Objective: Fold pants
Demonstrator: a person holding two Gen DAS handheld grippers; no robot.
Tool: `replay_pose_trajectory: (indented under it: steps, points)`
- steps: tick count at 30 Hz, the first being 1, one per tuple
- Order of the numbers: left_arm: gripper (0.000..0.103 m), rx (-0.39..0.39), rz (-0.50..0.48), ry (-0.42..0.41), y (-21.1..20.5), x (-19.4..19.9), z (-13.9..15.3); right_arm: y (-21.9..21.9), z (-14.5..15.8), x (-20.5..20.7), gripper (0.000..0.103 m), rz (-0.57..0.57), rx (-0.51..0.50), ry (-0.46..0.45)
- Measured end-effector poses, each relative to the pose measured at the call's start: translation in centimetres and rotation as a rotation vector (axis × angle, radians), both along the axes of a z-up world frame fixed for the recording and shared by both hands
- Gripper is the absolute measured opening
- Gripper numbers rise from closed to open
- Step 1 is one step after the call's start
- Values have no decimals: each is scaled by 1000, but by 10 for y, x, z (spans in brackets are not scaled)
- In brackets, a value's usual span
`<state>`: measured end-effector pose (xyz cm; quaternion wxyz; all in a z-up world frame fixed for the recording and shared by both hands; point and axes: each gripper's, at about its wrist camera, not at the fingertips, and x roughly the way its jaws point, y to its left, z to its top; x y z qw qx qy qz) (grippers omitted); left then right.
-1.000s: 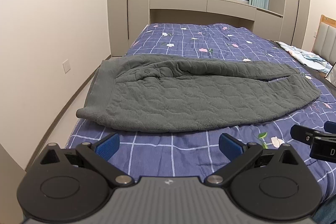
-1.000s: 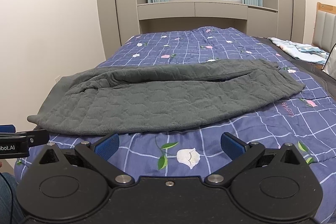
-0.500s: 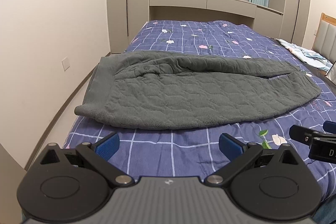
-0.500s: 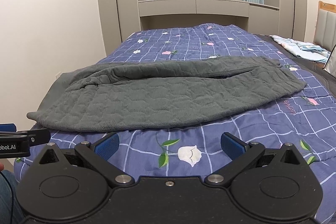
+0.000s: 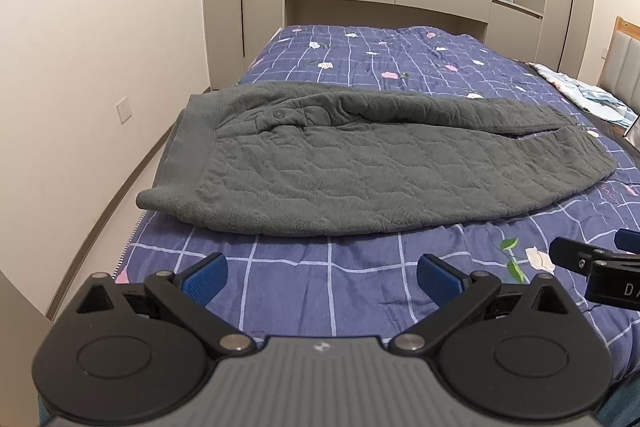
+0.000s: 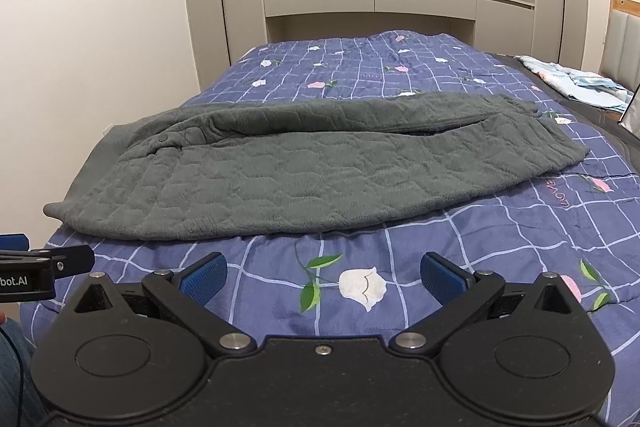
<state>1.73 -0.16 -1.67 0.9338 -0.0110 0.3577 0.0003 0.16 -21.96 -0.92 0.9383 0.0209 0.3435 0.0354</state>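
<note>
The pants (image 5: 360, 171), grey and quilted, lie flat on the bed (image 5: 360, 287) with one leg laid over the other. Their long axis runs crosswise to both cameras: the waistband (image 5: 188, 147) sits at the left, at the bed's left edge, and the leg ends (image 5: 576, 163) point to the right. A button (image 5: 277, 114) shows near the waist opening.

The near long edge of the garment faces both grippers, with a strip of bare quilt between it and the fingertips. Neither gripper touches the fabric.

The left gripper (image 5: 322, 273) has its jaws spread wide and holds nothing. It sits ahead of the waist half of the garment, so the waistband is judged nearer to it. The right gripper (image 6: 324, 273) also has its jaws spread wide and holds nothing. It faces the middle and leg half, so the leg ends (image 6: 560, 151) are judged nearer to it.

Judgement: the lengthwise fold appears done; a crosswise fold, bringing leg ends toward waistband, likely remains. That move depends on each gripper reaching forward to its own end of the long axis.

Beyond the garment, a light cloth (image 6: 576, 83) lies at the far right, near the headboard (image 6: 624, 39).
</note>
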Motion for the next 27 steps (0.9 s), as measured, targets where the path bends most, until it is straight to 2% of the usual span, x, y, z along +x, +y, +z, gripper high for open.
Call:
replay_pose_trajectory:
  steps: [8,13,20,27]
  points:
    - [103,-3,8,62,3,15,-7,4,-6,12,103,3,-12,32]
    - [103,24,11,83,4,33,-6,5,-8,23,103,4,-8,45]
    - [103,61,26,76,9,70,5,2,-4,51,103,15,43,6]
    - [103,91,56,75,21,116,12,1,-2,95,103,47,37,-24]
